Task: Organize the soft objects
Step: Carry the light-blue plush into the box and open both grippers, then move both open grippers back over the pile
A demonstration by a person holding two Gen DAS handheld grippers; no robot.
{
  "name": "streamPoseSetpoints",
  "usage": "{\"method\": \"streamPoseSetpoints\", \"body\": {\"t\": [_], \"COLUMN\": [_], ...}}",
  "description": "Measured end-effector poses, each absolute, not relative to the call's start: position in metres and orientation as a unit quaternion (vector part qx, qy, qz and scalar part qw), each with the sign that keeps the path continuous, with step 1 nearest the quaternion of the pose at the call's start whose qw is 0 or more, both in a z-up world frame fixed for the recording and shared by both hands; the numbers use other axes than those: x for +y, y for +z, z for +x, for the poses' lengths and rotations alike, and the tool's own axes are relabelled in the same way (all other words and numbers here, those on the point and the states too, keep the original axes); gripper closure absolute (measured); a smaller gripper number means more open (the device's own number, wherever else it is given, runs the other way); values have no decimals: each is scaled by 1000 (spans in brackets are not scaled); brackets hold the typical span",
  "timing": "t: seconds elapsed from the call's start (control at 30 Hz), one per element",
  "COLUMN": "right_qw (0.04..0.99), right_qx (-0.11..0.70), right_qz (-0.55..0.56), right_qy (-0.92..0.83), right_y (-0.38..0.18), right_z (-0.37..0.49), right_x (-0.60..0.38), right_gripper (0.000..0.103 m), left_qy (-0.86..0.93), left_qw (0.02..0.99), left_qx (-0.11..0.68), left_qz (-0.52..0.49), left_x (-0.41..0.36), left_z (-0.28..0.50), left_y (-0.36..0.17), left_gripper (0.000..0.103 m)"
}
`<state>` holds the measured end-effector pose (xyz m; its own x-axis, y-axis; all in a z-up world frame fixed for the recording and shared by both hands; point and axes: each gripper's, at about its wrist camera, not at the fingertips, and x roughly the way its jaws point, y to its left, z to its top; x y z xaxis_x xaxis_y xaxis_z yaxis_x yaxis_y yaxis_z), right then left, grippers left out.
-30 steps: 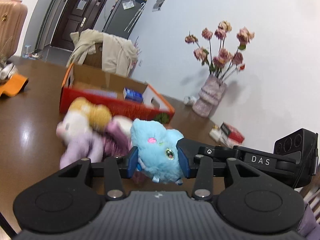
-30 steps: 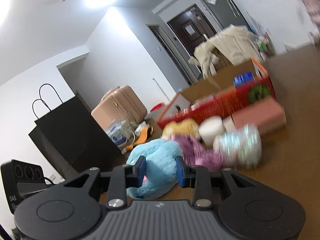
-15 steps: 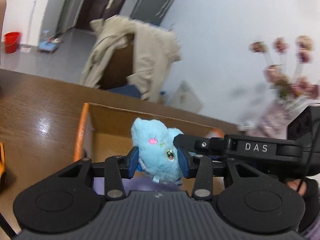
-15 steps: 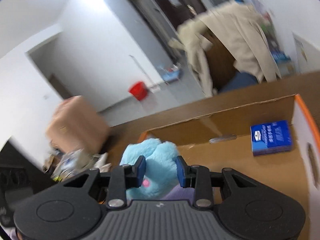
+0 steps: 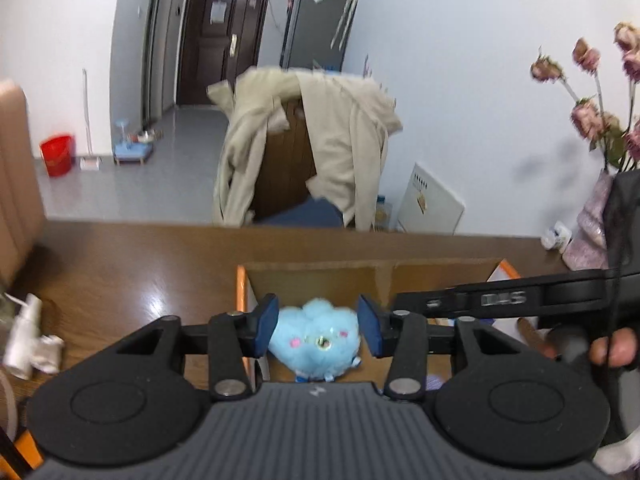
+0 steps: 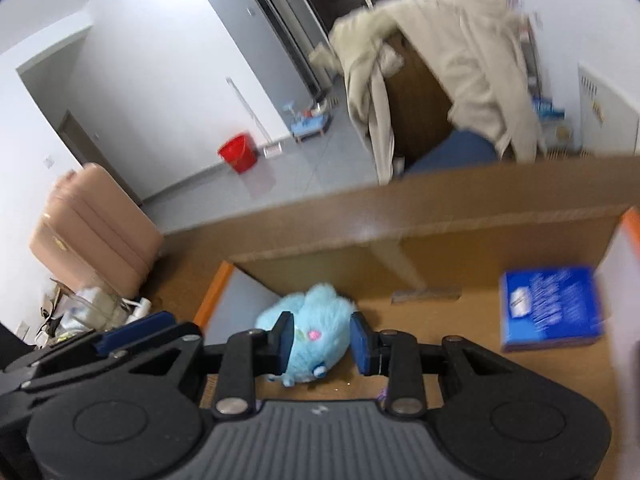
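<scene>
Inside the cardboard box (image 6: 500, 236), bare floor lies open between the blue plush toy (image 6: 316, 340) and the blue packet (image 6: 550, 308), while the box's walls and the left gripper (image 6: 132, 332) hem the left corner.

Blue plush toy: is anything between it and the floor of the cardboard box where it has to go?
Nothing visible does. The blue plush toy already lies low inside the cardboard box, in its left corner. The blue packet lies well off to the right. Both the left gripper and right gripper are open around it.
</scene>
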<state>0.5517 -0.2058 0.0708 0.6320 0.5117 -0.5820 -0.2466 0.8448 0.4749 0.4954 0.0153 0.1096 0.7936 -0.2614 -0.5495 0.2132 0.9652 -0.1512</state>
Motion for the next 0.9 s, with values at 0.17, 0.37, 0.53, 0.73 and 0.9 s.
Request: {"method": "streamPoseSetpoints", "body": {"t": [0.17, 0.37, 0.53, 0.73, 0.9], "right_qw": [917, 942, 948, 969, 979], "right_qx": [315, 280, 259, 193, 134], "right_qz": [126, 79, 85, 39, 24], "right_qy": [208, 170, 165, 149, 154], "right_y": [135, 181, 192, 170, 124], "right_z": [487, 408, 352, 262, 161], "right_x": [-246, -295, -312, -306, -296], "right_gripper": [61, 46, 43, 35, 23], "left_qy": [-127, -112, -98, -56, -66], "left_qw": [958, 971, 975, 986, 991], "left_qx": [258, 210, 197, 159, 117], "left_qz": [-10, 10, 13, 9, -2], "left_x": [15, 23, 19, 15, 12], "left_z": [440, 357, 306, 218, 122], "left_y": [156, 202, 216, 190, 147], "left_gripper": [34, 21, 21, 16, 6]}}
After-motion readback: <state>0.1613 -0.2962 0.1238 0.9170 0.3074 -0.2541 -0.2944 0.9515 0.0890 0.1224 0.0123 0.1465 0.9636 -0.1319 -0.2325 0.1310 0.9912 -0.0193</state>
